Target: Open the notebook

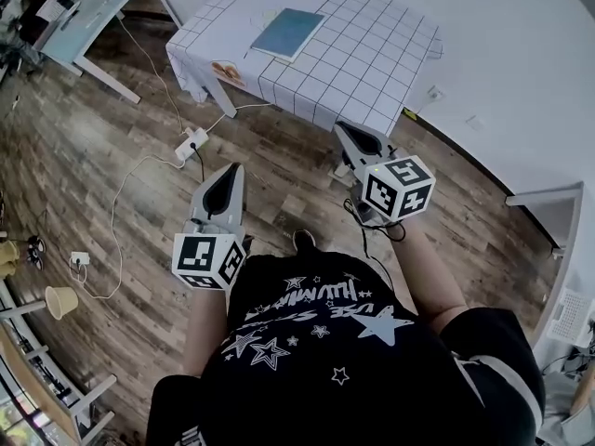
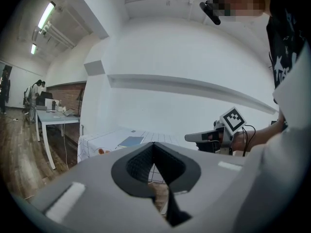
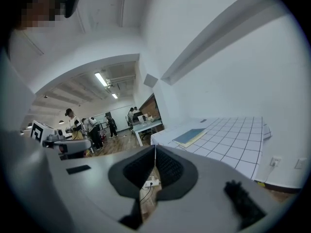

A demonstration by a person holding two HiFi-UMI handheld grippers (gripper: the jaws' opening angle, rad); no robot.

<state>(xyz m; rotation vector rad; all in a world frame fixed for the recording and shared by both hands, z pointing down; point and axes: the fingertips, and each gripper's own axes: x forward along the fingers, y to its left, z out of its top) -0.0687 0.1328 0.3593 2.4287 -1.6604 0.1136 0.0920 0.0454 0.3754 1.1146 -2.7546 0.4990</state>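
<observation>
Bright, even light (fisheye-warped edges)

**Entry: person with two hand-held grippers**

- Clothing: black short-sleeved T-shirt (image 1: 325, 342), printed across the chest in white with solid and outlined stars and a line of lettering. The right sleeve (image 1: 507, 370) carries a pale stripe.
- Left gripper (image 1: 228, 171): pale grey tapered body with a dark recess along its top. The jaws are lined with black ribbed pads (image 2: 138, 164). At the rear sits a white cube (image 1: 209, 260) bearing black square markers.
- Right gripper (image 1: 342, 130): same grey build, with its own marker cube (image 1: 400, 189).
- Cable (image 1: 372, 252): thin and black, looping beneath the right gripper.
</observation>
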